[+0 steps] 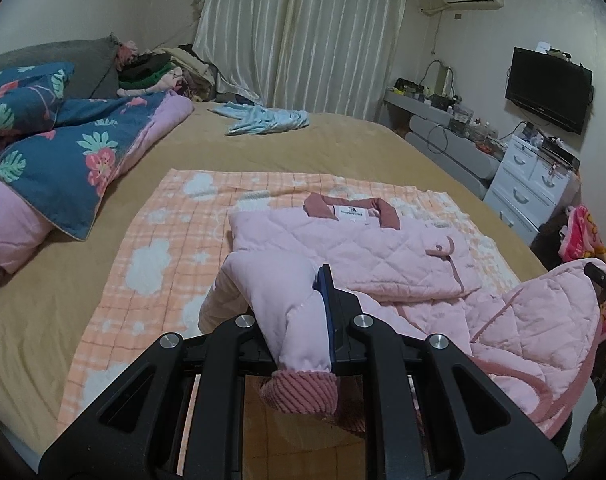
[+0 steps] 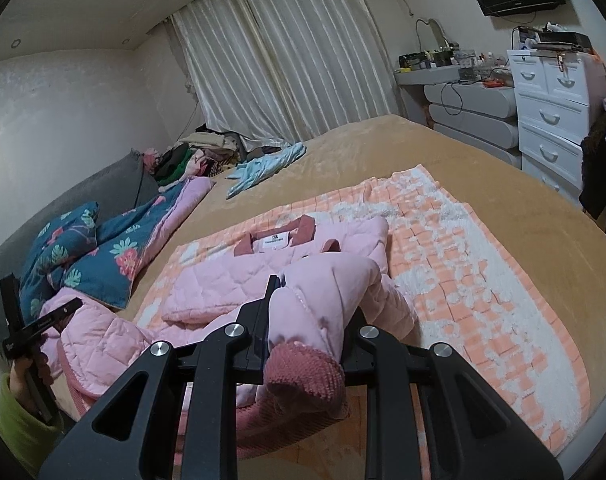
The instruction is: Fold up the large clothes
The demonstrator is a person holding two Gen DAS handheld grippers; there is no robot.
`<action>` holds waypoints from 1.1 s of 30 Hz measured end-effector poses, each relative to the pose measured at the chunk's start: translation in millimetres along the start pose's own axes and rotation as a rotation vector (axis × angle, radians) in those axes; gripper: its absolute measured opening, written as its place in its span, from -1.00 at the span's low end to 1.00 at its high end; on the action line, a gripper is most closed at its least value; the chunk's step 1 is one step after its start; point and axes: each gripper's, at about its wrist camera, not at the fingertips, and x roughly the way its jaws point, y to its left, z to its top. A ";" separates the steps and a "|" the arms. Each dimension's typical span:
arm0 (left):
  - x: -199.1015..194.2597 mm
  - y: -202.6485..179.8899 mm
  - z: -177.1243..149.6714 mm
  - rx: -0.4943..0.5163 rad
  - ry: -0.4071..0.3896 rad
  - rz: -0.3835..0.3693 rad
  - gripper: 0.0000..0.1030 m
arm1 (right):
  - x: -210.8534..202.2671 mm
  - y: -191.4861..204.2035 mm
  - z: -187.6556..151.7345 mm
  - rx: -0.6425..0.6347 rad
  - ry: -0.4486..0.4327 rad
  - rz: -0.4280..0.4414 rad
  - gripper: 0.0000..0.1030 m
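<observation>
From the left wrist view, the left gripper (image 1: 303, 320) has its jaws clamped on a sleeve of the pale pink quilted jacket (image 1: 355, 248), which lies collar-up on the orange-and-white checked blanket (image 1: 151, 240) near the bed's (image 1: 43, 312) near edge.

From the right wrist view, the right gripper (image 2: 311, 320) pinches the other sleeve. Its ribbed cuff could slip free if pulled unevenly, skewing the fold.
</observation>
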 end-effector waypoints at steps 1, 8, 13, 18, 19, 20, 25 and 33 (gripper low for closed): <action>1.1 0.2 1.8 0.000 -0.004 0.003 -0.84 | 2.3 0.1 2.5 -0.006 -0.004 -0.001 -0.61; 15.9 -2.6 15.3 0.041 -0.030 0.049 -0.84 | 24.5 -9.6 17.6 0.006 0.006 -0.026 -0.61; 28.5 -2.0 23.4 0.056 -0.034 0.075 -0.84 | 41.5 -18.0 25.8 0.030 0.024 -0.036 -0.61; 42.9 0.3 30.9 0.067 -0.032 0.107 -0.84 | 55.6 -22.9 35.3 0.043 0.041 -0.043 -0.60; 44.7 0.8 31.6 0.069 -0.030 0.110 -0.84 | 60.6 -25.3 38.0 0.058 0.050 -0.042 -0.60; 47.8 1.7 32.9 0.071 -0.029 0.115 -0.84 | 64.2 -26.5 39.8 0.065 0.057 -0.042 -0.60; 58.4 2.9 36.6 0.087 -0.033 0.132 -0.84 | 81.0 -33.8 46.9 0.081 0.076 -0.053 -0.60; 77.4 0.8 38.9 0.119 -0.027 0.171 -0.83 | 105.0 -46.7 53.4 0.124 0.102 -0.053 -0.58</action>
